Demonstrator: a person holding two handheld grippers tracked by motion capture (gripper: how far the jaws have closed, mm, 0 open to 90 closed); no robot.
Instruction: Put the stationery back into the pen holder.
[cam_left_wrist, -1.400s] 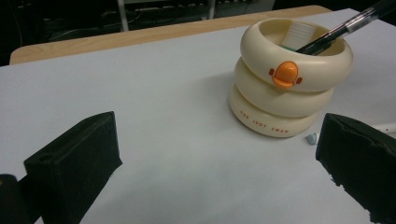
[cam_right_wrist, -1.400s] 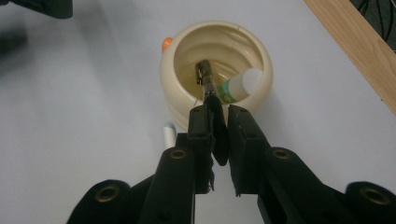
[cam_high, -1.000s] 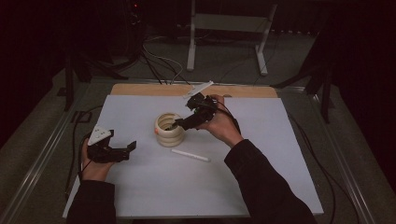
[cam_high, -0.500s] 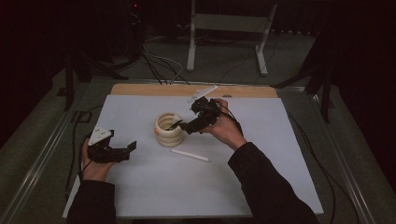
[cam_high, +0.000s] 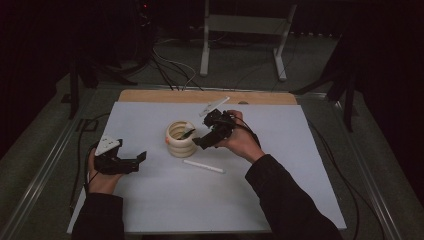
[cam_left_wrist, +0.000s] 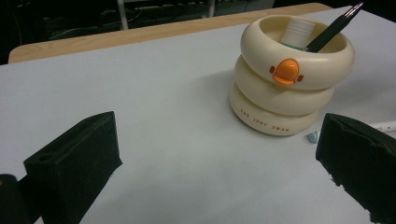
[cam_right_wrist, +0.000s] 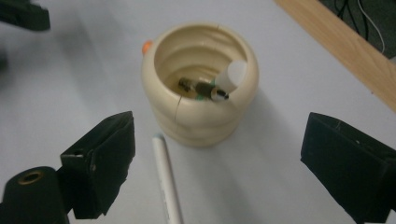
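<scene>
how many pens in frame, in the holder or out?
3: a dark pen and a white one stand in the cream duck holder; another white pen lies on the table beside it. More could be hidden inside.

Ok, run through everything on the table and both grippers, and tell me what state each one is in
Pen holder: upright on the table, holding a dark pen and a white tube.
Dark pen: inside the holder, leaning on its rim.
White pen: lying flat on the table beside the holder.
Right gripper: open, nothing between its jaws, above the holder.
Left gripper: open, empty, away from the holder.
</scene>
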